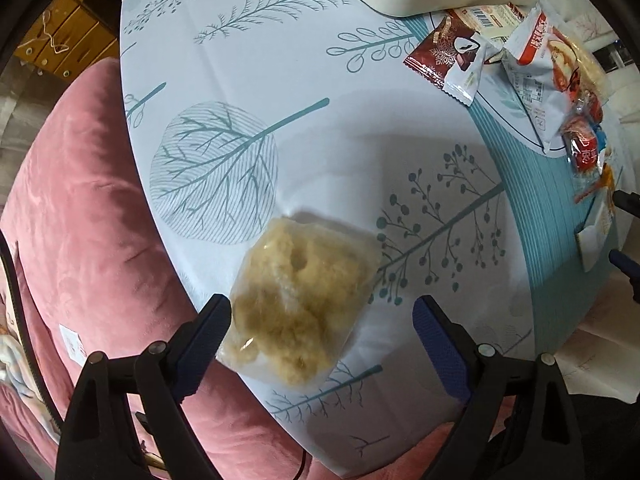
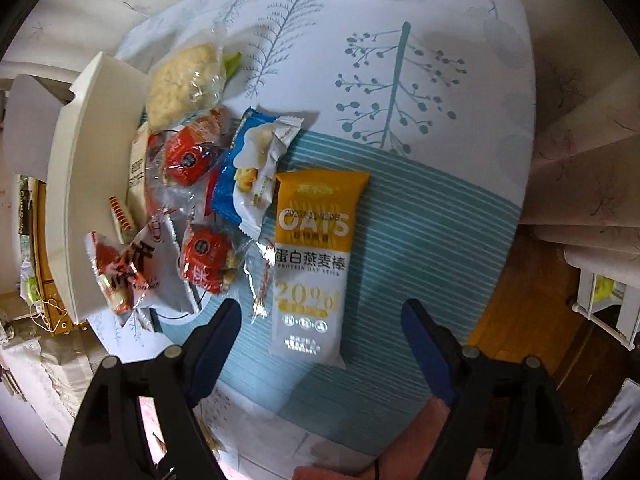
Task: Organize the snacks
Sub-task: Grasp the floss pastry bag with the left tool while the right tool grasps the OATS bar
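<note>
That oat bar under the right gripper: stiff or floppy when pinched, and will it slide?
The oat bar lies flat and keeps straight edges, so probably fairly stiff. Its wrapper looks glossy, so likely slippery against the pads and on the tablecloth. It is flat, so unlikely to roll. The right gripper stands open over its lower end.

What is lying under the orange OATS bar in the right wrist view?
The OATS bar lies flat on the tablecloth, on its teal striped patch. Its left edge overlaps a clear wrapper. Anything directly beneath the bar is covered.
</note>
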`<state>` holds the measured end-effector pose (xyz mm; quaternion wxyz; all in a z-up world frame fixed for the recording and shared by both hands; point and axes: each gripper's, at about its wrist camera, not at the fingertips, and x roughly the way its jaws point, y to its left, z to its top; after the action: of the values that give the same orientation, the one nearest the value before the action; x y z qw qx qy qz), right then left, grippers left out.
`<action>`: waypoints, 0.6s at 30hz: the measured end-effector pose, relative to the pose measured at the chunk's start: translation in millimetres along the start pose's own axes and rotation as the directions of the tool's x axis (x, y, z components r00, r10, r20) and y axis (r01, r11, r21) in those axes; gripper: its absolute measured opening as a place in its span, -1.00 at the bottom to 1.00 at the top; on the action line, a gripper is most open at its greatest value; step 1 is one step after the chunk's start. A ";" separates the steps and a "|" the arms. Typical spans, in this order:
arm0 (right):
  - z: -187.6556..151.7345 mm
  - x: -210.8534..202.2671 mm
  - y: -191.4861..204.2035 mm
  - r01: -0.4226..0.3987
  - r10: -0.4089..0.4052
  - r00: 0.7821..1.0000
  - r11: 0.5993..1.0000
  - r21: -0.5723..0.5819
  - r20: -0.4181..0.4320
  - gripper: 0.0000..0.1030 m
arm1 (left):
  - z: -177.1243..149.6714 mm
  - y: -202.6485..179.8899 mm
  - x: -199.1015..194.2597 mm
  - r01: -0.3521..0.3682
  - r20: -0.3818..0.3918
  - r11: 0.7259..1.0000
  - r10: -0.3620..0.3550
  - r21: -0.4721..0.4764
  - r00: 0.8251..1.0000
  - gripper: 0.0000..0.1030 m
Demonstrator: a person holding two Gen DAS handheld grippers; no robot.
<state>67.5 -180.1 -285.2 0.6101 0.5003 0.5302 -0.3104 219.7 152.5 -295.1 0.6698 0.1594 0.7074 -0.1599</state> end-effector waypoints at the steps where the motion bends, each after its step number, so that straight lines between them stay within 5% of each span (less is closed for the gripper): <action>1: 1.5 3.3 1.4 0.009 -0.008 1.000 1.000 0.002 -0.012 0.53 | 2.7 -2.2 1.6 -0.004 -0.002 1.000 0.004 0.006 1.000 0.79; 18: 30.9 23.8 7.8 0.112 -0.111 0.990 0.994 0.008 -0.089 0.04 | 15.9 1.4 17.7 -0.029 -0.034 0.999 0.030 0.022 0.999 0.21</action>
<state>90.9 -203.1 -307.8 0.5645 0.4870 0.5817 -0.3253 233.6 147.0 -313.6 0.6579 0.1797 0.7147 -0.1549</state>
